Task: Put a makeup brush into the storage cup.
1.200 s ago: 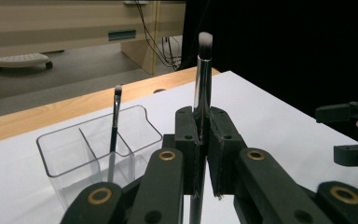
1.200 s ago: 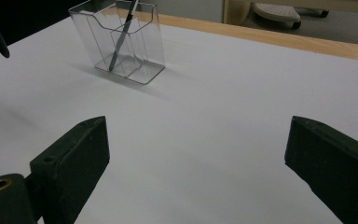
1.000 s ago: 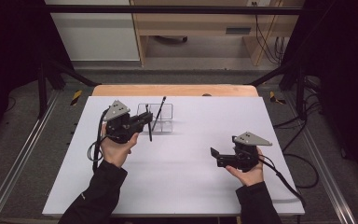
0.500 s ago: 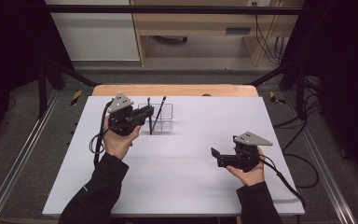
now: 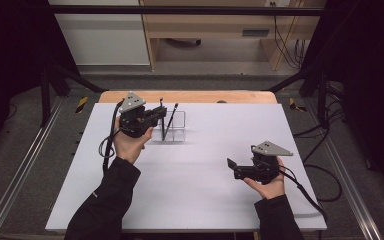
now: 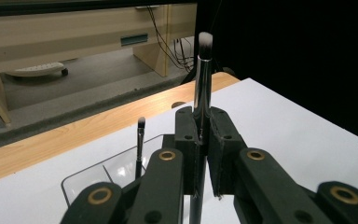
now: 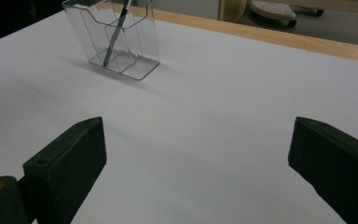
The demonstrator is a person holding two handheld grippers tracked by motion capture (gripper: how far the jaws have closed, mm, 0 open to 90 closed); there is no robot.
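My left claw has carried the brush to the far left of the table within a second, pinching it upright just over the clear holder, where a second brush already leans. Lowering it in looks next. My right claw waits spread, near right.

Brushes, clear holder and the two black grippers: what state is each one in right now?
Left gripper: shut on the makeup brush, beside the holder.
Makeup brush: clamped upright, bristles up, not yet in the holder.
Thin brush: standing tilted inside the holder.
Clear holder: upright on the table, open at the top.
Right gripper: open, holding nothing, apart from the holder.
White table: bare near the right gripper.
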